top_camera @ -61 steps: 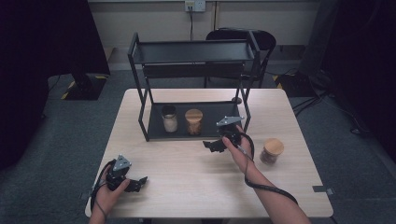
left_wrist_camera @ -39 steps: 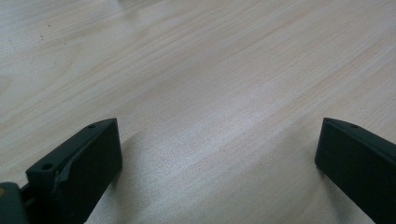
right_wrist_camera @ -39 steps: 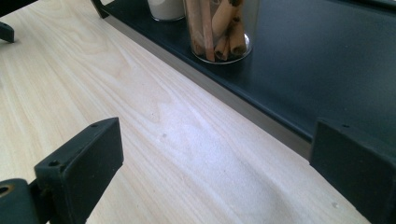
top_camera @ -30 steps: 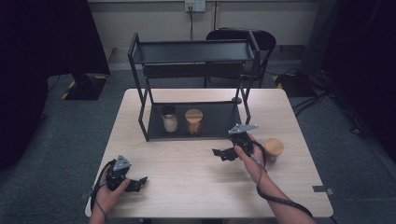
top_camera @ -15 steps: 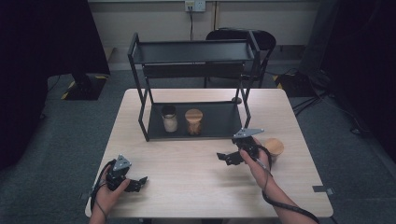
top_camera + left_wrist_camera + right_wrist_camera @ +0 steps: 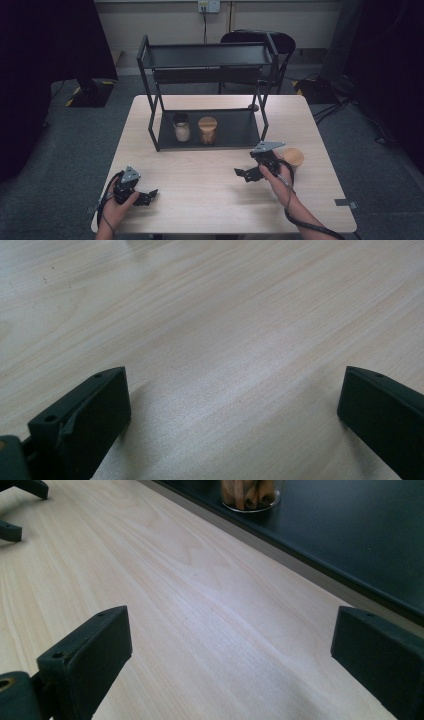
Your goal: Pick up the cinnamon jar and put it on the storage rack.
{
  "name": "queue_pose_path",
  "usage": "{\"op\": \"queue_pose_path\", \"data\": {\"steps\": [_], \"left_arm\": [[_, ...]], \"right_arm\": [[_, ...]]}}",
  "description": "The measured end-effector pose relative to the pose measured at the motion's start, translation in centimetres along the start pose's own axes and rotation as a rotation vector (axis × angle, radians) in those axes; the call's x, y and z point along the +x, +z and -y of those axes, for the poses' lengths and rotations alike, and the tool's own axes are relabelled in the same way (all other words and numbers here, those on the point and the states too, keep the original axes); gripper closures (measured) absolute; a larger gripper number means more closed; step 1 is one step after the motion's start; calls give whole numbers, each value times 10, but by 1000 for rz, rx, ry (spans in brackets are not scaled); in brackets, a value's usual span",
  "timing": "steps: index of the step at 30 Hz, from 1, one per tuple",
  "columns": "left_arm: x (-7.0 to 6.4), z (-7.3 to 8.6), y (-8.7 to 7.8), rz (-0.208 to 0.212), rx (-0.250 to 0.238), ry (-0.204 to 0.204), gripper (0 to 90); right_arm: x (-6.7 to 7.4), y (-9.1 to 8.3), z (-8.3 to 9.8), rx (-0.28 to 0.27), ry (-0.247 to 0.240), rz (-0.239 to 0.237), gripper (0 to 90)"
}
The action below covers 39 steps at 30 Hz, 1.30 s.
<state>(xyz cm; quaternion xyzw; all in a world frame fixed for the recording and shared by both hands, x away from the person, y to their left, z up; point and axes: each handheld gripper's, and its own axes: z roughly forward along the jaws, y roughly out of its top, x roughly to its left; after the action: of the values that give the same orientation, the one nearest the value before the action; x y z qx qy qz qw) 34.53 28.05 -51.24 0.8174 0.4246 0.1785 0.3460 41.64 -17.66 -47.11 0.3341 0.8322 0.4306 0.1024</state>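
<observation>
Both grippers stand spread wide with nothing between their jaws. In the high view the right gripper (image 6: 246,174) is held low over the right part of the wooden table (image 6: 200,195), its jaws pointing left across the bare wood; its own view shows only pale wood grain between the two black jaws, and whether they graze the surface cannot be told. The left gripper (image 6: 148,195) sits near the table's front left corner, jaws also wide apart, with bare tabletop between them in its own view; it looks to rest on or just above the wood.

Just beside the right hand (image 6: 280,180), on its far right side, stands a jar with a round wooden lid (image 6: 293,157), upright on the table and outside the black rack (image 6: 205,55). The hand partly hides the jar's body, so its contents cannot be made out.

The rack stands at the back middle of the table. On its dark bottom tray (image 6: 235,130) stand two more jars: one with a dark lid (image 6: 181,127) and pale contents, and next to it one with a wooden lid (image 6: 207,130) and brown contents. In the right gripper view, a glass jar holding brown sticks (image 6: 251,492) sits on that tray. Behind the table is a dark chair (image 6: 260,42).
</observation>
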Motion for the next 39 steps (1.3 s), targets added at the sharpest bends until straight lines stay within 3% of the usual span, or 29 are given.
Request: {"op": "queue_pose_path", "data": {"steps": [39], "left_arm": [[0, 0, 0, 0, 0, 0, 2]], "right_arm": [[4, -37, 43, 38, -26, -9, 16]]}}
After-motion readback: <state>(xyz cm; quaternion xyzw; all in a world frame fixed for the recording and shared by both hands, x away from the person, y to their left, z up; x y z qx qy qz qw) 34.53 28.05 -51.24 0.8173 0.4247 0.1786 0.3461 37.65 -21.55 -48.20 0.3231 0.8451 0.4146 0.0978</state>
